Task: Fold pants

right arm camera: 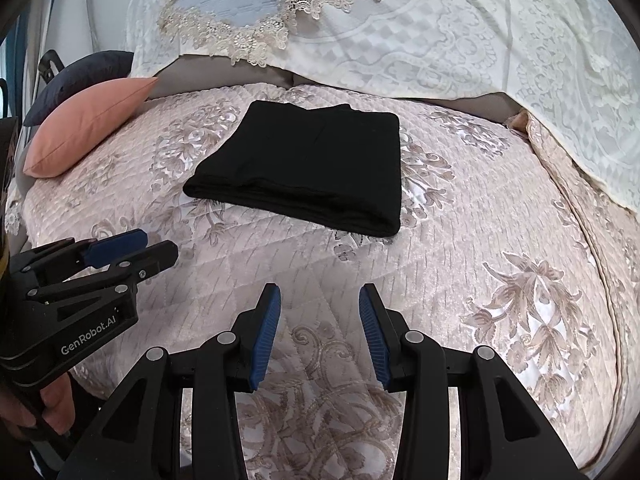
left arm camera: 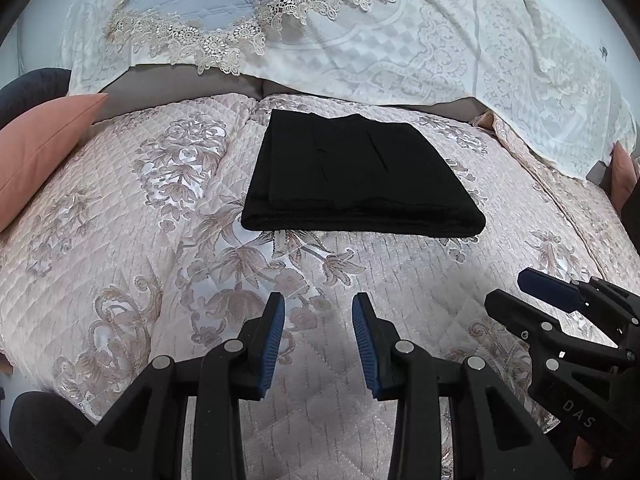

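You are holding both grippers back from the work, and the reason looks plain: the black pants (left arm camera: pixel 360 176) are already lying as a compact, layered rectangle on the quilted pink bedspread (left arm camera: pixel 120 240), toward the far side of it, just short of the white lace coverlet (left arm camera: pixel 400 52). Your left gripper (left arm camera: pixel 319 344) is hanging over bare quilt with its blue-padded jaws spread and nothing between them; your right gripper (right arm camera: pixel 320 340) is doing the same, jaws apart and empty, well apart from the cloth. The two tools are sitting side by side, each one showing at the edge of the other's view, both tilted down toward the bedspread. The bundle's thick folded edge is facing you, with the stacked layers showing along it, so I judge the folding to be finished or nearly so. A salmon cushion (right arm camera: pixel 92 124) is resting off to the left, clear of the pants. If anything is left, it is probably only squaring the slightly uneven far edge.
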{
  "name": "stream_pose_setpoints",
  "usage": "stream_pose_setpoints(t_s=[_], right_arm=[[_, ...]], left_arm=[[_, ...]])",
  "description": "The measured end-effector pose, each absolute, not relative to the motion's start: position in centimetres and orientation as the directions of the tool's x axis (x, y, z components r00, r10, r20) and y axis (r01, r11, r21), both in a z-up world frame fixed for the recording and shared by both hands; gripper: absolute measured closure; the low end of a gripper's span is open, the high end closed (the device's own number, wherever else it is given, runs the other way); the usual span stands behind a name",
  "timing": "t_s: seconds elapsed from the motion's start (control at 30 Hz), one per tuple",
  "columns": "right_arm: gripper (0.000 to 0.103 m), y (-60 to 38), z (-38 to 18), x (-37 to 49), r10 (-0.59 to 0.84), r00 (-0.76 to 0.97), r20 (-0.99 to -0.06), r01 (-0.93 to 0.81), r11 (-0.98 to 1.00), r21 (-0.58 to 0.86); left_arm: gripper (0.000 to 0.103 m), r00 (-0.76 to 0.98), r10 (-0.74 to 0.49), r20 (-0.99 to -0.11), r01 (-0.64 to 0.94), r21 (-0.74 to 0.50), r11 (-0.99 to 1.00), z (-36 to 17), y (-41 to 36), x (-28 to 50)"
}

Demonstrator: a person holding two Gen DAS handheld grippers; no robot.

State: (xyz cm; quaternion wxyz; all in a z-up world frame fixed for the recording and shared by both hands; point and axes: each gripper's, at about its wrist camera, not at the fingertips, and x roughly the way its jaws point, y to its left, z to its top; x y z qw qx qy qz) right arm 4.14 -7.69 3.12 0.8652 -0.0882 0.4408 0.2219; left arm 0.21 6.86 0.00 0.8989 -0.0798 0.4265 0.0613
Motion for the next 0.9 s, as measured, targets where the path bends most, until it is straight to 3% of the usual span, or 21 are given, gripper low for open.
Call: stream_pose_setpoints(t_s=[0.9], right_arm=[[0.061,-7.16,3.65,3.74,0.315,0.521,-0.793,-0.476,0.878,0.036]], left_arm=[[0.065,0.632,0.046,-0.773,-0.166,-0.077,0.983,0.56,6.62,-0.12]])
